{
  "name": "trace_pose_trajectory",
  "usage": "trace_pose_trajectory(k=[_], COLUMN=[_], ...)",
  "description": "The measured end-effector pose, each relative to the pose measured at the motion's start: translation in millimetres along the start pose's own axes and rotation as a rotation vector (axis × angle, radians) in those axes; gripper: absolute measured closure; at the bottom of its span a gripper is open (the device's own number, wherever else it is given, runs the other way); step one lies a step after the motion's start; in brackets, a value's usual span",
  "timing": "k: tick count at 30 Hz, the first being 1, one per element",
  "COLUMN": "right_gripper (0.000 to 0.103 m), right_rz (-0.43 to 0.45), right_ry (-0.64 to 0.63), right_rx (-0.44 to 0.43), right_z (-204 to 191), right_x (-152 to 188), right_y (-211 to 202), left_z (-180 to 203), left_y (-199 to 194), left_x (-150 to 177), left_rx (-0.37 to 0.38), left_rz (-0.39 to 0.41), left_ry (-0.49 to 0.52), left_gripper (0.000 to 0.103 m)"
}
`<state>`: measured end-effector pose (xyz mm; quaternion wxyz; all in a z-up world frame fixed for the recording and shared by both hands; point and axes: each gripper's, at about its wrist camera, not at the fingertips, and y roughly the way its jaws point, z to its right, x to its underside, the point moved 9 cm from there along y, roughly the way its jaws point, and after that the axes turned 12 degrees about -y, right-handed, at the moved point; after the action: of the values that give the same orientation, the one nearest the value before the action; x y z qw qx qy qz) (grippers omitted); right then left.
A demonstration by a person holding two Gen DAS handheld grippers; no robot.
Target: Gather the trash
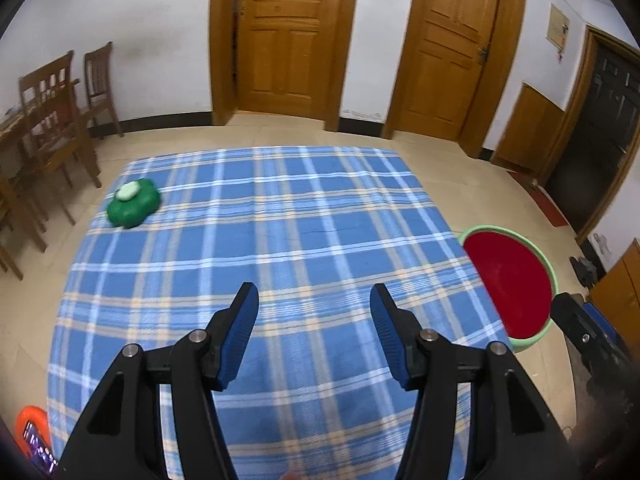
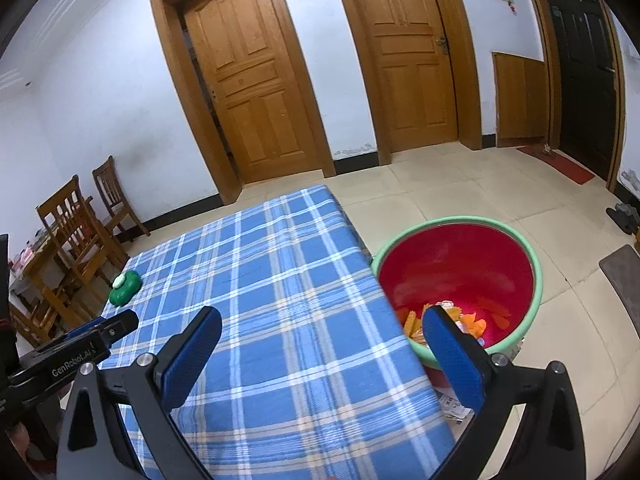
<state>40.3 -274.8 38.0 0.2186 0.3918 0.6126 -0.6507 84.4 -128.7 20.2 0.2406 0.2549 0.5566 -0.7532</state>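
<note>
Left gripper (image 1: 314, 300) hovers over a blue plaid tablecloth (image 1: 280, 240), jaws about half open w/ nothing between them. Right gripper (image 2: 322, 326) sits at the table's right edge, jaws spread wide, also empty. Beside the table on the right, on the floor, stands a red basin w/ green rim (image 2: 456, 272); orange and white trash scraps (image 2: 472, 320) lie in its bottom. A green dish w/ a white item (image 1: 134, 202) rests far left on the cloth.
</note>
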Motion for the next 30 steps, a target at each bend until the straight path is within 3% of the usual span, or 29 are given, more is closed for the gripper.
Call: trace_pose_trajectory(k=[8, 30], right_gripper=[0.001, 0.001], right_rz=[0.002, 0.004], right_ry=[-0.014, -0.018], right_rx=[-0.01, -0.015], right_z=[-10.2, -15.2], right_x=[1.7, 2.3], right_y=[-1.1, -1.6], left_z=[-19.3, -24.8], left_y=[-12.8, -30.3], left_x=[0.3, -5.5], left_rx=[-0.03, -0.05], left_rz=[0.033, 0.095], left_ry=[-0.033, -0.041], left_gripper=[0.045, 0.045])
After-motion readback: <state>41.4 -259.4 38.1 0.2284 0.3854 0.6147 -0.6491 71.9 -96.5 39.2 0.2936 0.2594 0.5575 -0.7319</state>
